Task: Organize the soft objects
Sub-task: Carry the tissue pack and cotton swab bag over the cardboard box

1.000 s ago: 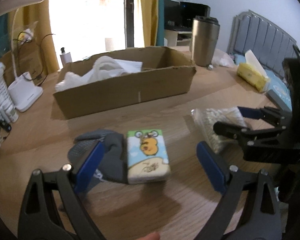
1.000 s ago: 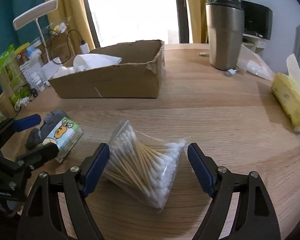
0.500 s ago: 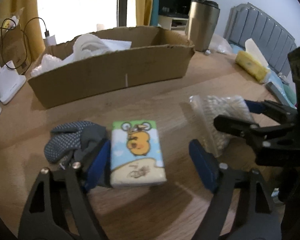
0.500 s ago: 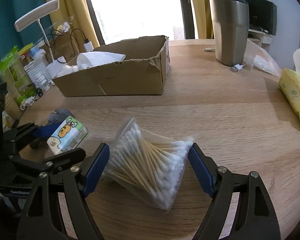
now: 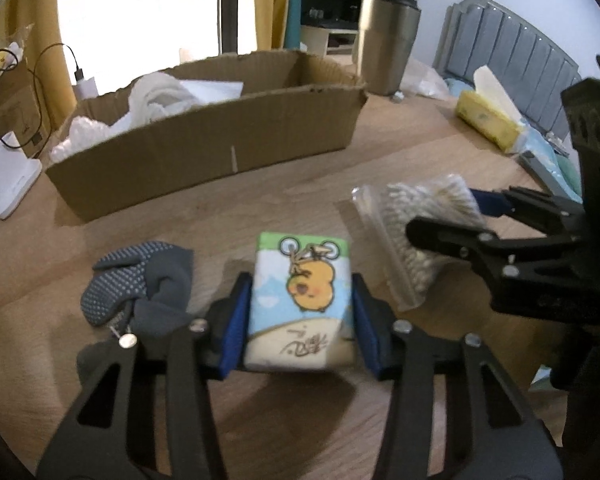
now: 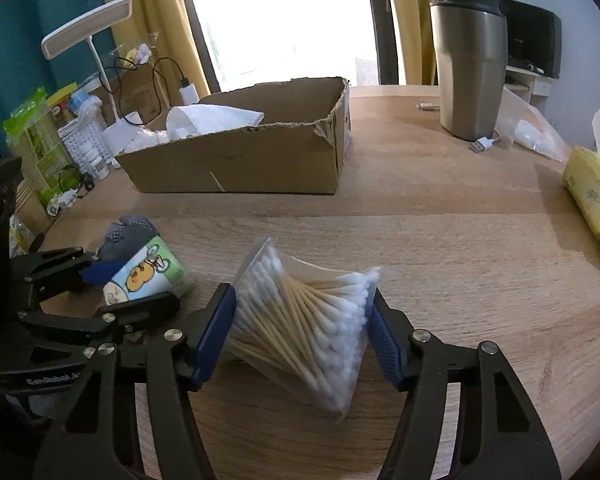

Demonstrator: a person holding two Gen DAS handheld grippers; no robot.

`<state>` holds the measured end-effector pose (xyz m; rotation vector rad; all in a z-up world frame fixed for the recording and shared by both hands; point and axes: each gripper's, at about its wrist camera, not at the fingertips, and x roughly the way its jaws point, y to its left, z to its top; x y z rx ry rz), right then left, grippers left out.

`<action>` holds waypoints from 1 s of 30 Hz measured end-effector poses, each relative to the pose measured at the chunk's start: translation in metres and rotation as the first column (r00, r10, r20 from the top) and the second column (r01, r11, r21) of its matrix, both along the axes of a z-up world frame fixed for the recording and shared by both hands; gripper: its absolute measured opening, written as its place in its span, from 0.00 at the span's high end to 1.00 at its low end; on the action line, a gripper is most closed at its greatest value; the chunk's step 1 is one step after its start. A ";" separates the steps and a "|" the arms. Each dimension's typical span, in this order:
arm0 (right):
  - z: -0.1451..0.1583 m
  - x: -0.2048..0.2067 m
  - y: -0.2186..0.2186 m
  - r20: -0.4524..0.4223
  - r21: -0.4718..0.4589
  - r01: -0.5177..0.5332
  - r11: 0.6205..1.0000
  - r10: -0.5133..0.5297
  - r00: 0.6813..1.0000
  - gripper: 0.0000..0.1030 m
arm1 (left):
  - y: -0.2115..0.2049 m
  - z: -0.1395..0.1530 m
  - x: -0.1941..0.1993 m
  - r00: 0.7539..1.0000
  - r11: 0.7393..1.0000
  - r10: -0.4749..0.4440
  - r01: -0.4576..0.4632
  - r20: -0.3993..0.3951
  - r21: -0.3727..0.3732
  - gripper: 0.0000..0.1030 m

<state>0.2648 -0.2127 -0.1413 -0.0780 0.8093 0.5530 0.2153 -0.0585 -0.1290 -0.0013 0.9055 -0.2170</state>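
Note:
My left gripper [image 5: 300, 324] is shut on a tissue pack [image 5: 302, 300] printed with a yellow cartoon duck, on the wooden table. A grey dotted glove [image 5: 140, 284] lies just left of it. My right gripper [image 6: 302, 340] is shut on a clear bag of cotton swabs [image 6: 304, 328], which rests on the table. The swab bag [image 5: 416, 232] and the right gripper show at the right of the left wrist view. The tissue pack [image 6: 144, 276] and glove [image 6: 128, 236] show at the left of the right wrist view. A cardboard box [image 5: 204, 140] holding white soft items stands behind.
A steel tumbler [image 6: 468, 68] stands at the back right with a USB cable [image 6: 484, 144] and a plastic bag [image 6: 536, 132] beside it. A yellow tissue pack [image 6: 592, 200] lies at the right edge. A lamp [image 6: 88, 36], charger and bottles crowd the left edge.
Both grippers were open around their objects. The left jaws have closed on the tissue pack and the right jaws on the swab bag. The left gripper also moved forward.

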 end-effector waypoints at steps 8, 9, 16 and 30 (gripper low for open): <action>0.008 0.000 -0.003 0.021 0.002 -0.001 1.000 0.001 1.000 0.37 | 0.006 0.023 -0.007 0.998 1.000 0.001 0.000 0.064 -0.027 0.53; 0.011 0.000 -0.004 0.027 0.001 0.001 1.000 -0.001 1.000 0.37 | 0.007 0.026 -0.008 0.997 1.000 0.004 -0.001 0.071 -0.032 0.53; 0.031 0.003 -0.002 0.068 0.002 -0.002 1.000 0.002 0.998 0.37 | 0.016 0.040 -0.011 0.994 0.999 0.015 -0.010 0.104 -0.053 0.53; 0.063 0.014 0.017 0.136 -0.006 -0.029 1.000 0.029 0.990 0.37 | 0.046 0.068 -0.012 0.984 0.996 0.055 -0.041 0.172 -0.081 0.53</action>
